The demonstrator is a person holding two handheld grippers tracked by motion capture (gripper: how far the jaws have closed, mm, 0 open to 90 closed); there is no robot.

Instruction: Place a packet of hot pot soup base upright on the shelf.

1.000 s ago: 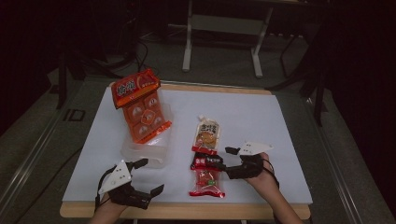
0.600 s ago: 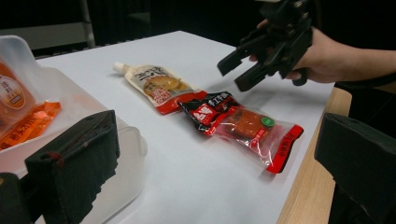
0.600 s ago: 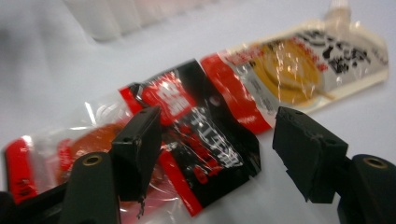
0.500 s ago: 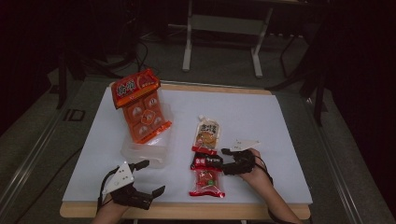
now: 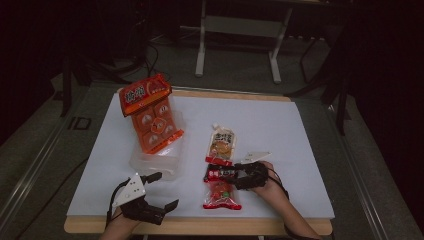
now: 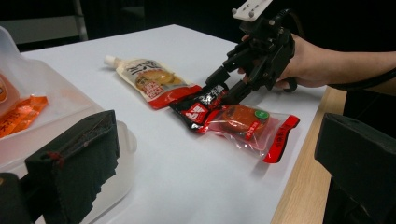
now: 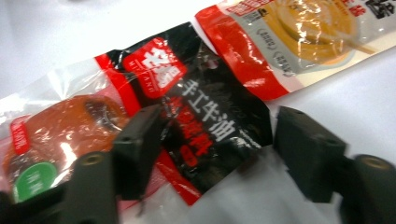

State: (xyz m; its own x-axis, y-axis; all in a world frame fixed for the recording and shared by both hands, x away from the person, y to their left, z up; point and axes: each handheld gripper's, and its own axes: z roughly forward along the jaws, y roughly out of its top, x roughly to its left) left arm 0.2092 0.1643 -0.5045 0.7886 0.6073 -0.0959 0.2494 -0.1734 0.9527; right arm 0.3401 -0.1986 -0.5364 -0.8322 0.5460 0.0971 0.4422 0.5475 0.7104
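A clear sachet with a red filling and a black top (image 5: 220, 189) lies flat near the table's front edge. In the left gripper view the sachet (image 6: 233, 120) is at centre. My right gripper (image 5: 229, 175) is low over its black end (image 7: 205, 116). The right gripper (image 7: 215, 135) has one jaw over the sachet and the other on the white table beside the sachet's edge. Its jaws have just been closing but do not press on it. From the left gripper view the right gripper (image 6: 223, 89) points down at that end. My left gripper (image 5: 167, 190) stands open and empty at the front left.
A spouted sauce pouch (image 5: 221, 144) lies just behind the sachet. An orange snack pack (image 5: 150, 119) leans in a clear plastic tub (image 5: 152, 162) at left, close to my left gripper. The white sheet (image 5: 280, 125) covers the table; its wooden front edge (image 5: 200, 226) is near.
My right gripper has come down and a little left onto the sachet's black end, and its jaws have narrowed. The left gripper has stayed put.
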